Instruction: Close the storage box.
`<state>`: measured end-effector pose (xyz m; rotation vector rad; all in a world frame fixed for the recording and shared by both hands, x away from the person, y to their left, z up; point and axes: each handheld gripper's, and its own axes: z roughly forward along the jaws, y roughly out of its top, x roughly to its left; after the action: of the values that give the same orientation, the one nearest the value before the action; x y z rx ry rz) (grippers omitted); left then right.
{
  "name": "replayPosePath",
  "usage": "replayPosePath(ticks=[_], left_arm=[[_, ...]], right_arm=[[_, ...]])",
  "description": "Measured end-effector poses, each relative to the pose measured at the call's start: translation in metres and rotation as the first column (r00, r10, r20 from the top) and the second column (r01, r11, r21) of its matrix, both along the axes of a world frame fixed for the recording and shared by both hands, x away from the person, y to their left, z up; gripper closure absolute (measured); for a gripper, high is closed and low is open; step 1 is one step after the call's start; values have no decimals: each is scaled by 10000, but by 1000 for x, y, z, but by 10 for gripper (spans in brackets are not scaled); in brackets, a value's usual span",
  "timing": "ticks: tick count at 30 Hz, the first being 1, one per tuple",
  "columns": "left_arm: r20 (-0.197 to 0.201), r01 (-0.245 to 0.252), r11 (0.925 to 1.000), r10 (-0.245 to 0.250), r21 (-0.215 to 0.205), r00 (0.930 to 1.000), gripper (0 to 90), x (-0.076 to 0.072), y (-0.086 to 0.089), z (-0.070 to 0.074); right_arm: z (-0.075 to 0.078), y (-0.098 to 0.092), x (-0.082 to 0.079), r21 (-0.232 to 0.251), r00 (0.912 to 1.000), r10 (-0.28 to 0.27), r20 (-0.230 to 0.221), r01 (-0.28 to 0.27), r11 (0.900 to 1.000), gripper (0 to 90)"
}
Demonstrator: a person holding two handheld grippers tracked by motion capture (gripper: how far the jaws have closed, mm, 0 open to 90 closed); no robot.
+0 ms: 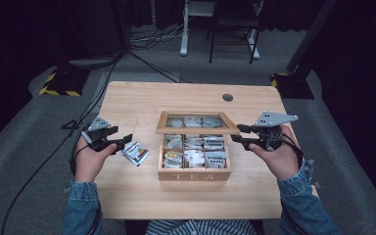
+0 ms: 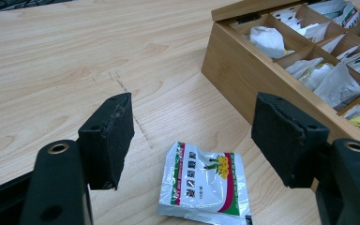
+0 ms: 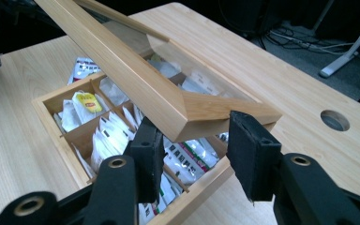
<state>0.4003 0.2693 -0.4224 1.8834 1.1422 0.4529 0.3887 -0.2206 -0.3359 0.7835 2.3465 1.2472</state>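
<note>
Your left tool (image 2: 192,140) is released; the tea packet (image 2: 205,186) lies flat between its jaws. Your right tool (image 3: 194,154) is released at the lid (image 3: 136,77) corner.

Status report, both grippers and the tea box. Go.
Left gripper open, over the loose tea packet on the table. Right gripper open around the raised lid's corner. Tea box open, full of packets. Nothing in the way.
</note>
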Motion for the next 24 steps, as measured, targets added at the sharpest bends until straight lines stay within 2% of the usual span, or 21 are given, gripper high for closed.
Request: replayPosePath(ticks=[7,13,15,19,24], left_arm=[[-161,68,10000,-68,-9,9998,310,3,-1,-4],[-269,10,9998,-6,175,9996,306,5,0,-6],[-329,8,9998,-1,206,9995,301,5,0,-7],[-358,-53,9998,61,213,9993,301,5,2,-8],[-361,-97,9998,103,187,9993,302,4,3,-8]], right_arm=[[-3,1,-3,-250,9995,33,-311,-41,9997,557],[-6,2,-5,-601,9975,91,-699,-133,9981,550],[-7,3,-6,-816,9959,164,-890,-237,9964,550],[-10,3,-7,-918,9943,228,-1041,-325,9952,547],[-17,3,-8,-1101,9883,372,-1477,-538,9925,548]])
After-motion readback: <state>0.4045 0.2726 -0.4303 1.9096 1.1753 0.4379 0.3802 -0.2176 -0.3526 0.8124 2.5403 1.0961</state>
